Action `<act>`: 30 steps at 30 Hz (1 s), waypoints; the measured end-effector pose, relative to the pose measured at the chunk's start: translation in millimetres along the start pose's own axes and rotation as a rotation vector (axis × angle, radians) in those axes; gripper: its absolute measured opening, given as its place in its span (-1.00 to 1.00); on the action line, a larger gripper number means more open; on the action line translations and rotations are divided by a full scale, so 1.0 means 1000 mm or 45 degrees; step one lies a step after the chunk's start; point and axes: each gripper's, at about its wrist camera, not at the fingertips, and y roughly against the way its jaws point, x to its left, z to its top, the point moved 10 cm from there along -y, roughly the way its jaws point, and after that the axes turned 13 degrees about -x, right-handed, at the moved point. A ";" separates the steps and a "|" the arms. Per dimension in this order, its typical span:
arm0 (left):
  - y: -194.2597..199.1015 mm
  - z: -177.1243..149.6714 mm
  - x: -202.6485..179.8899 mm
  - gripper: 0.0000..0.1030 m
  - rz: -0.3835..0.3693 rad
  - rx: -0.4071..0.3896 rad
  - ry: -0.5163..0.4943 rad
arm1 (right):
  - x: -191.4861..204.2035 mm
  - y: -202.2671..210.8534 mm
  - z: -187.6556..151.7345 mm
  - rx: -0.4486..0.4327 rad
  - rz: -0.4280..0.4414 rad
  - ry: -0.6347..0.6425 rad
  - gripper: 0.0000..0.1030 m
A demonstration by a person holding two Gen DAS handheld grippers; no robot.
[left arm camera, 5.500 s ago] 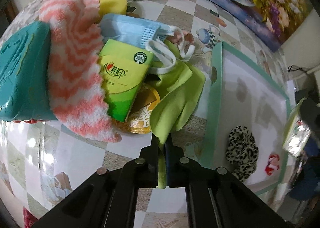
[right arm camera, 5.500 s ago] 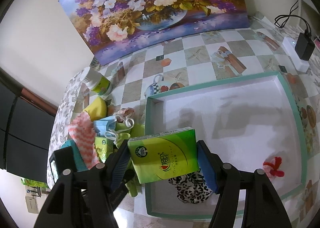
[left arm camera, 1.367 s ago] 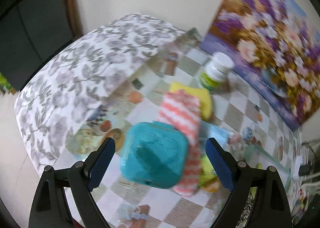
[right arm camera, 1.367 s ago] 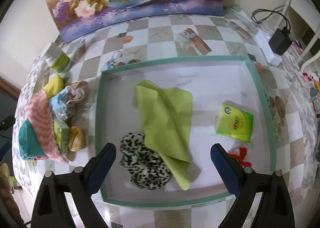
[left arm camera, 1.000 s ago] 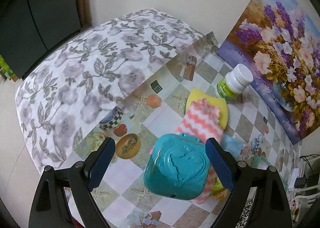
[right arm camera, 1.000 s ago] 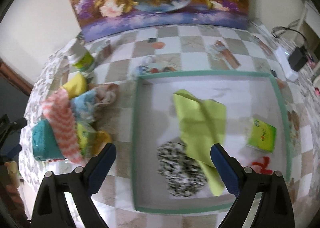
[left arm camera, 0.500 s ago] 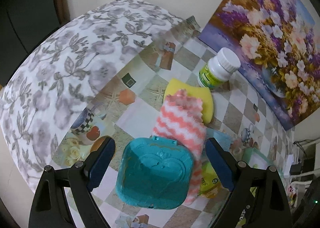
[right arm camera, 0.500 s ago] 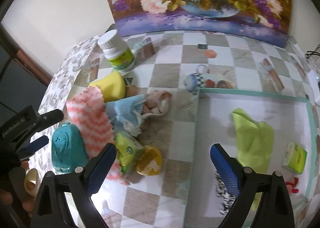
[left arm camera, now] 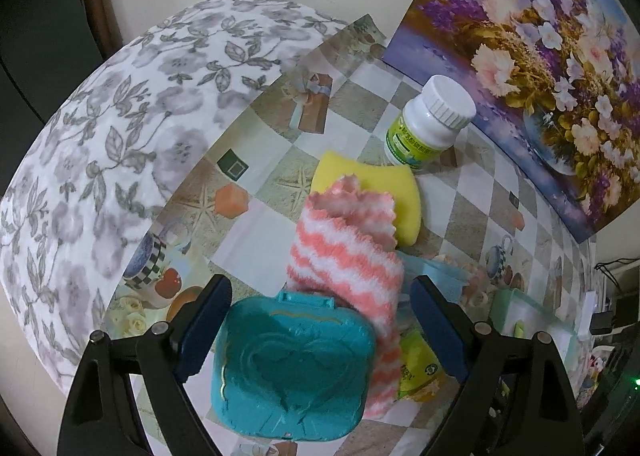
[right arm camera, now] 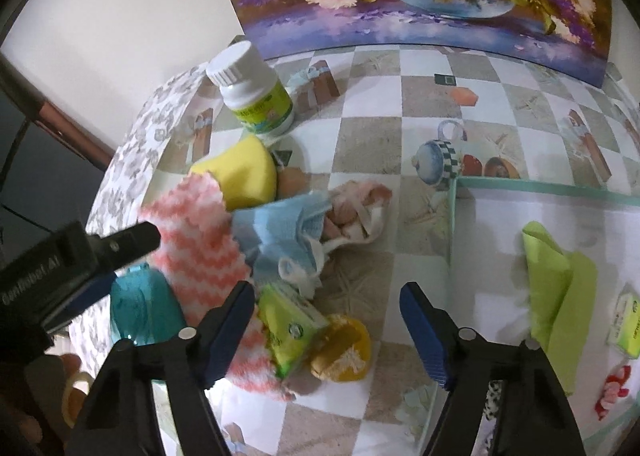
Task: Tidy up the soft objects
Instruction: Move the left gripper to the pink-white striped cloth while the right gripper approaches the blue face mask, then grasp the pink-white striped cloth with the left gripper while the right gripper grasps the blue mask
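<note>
Teal plastic box (left arm camera: 294,368); coral-and-white zigzag fleece cloth (left arm camera: 346,256); yellow sponge (left arm camera: 372,192); lime-green cloth (right arm camera: 560,288); checked beige-and-white worktop (right arm camera: 372,152).

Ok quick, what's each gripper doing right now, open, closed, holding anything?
Left gripper: open, empty, over the teal case.
Right gripper: open, empty, jaws have just been closing a little, tissue pack below.
</note>
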 end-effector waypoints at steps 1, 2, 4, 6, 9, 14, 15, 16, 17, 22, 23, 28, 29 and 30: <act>-0.001 0.001 -0.001 0.73 -0.003 -0.001 -0.005 | 0.002 -0.002 0.001 -0.003 0.006 0.004 0.42; -0.002 0.002 -0.003 0.71 -0.006 -0.003 -0.015 | 0.003 -0.004 0.003 -0.005 0.010 0.009 0.36; -0.004 0.004 -0.008 0.65 -0.005 -0.008 -0.045 | 0.007 -0.009 0.004 -0.007 0.024 0.015 0.29; -0.007 0.004 -0.012 0.58 -0.011 -0.003 -0.065 | 0.011 -0.014 0.005 -0.002 0.044 0.016 0.20; -0.012 0.003 -0.014 0.44 0.003 0.008 -0.097 | 0.015 -0.023 0.003 0.010 0.059 0.026 0.08; -0.018 0.003 -0.016 0.41 0.001 0.014 -0.114 | 0.019 -0.036 -0.001 0.028 0.090 0.017 -0.13; -0.020 0.002 -0.017 0.32 0.003 0.014 -0.123 | 0.020 -0.037 -0.002 0.030 0.093 0.020 -0.16; -0.021 0.002 -0.017 0.25 0.019 0.013 -0.138 | 0.021 -0.039 -0.002 0.029 0.094 0.027 -0.22; -0.022 0.002 -0.016 0.19 0.039 0.009 -0.149 | 0.022 -0.040 -0.003 0.028 0.096 0.032 -0.28; -0.023 0.005 -0.011 -0.36 0.062 -0.015 -0.145 | 0.026 -0.045 -0.004 0.028 0.112 0.048 -0.50; -0.023 0.006 -0.010 -0.44 0.068 -0.022 -0.146 | 0.026 -0.045 -0.004 0.025 0.114 0.051 -0.58; -0.024 0.008 -0.007 -0.83 0.052 -0.048 -0.122 | 0.028 -0.043 -0.002 0.010 0.118 0.060 -0.67; -0.025 0.008 -0.007 -0.85 0.032 -0.048 -0.104 | 0.028 -0.042 -0.002 0.009 0.119 0.060 -0.67; -0.025 0.009 -0.008 -0.86 0.022 -0.048 -0.091 | 0.028 -0.041 -0.001 0.008 0.121 0.059 -0.67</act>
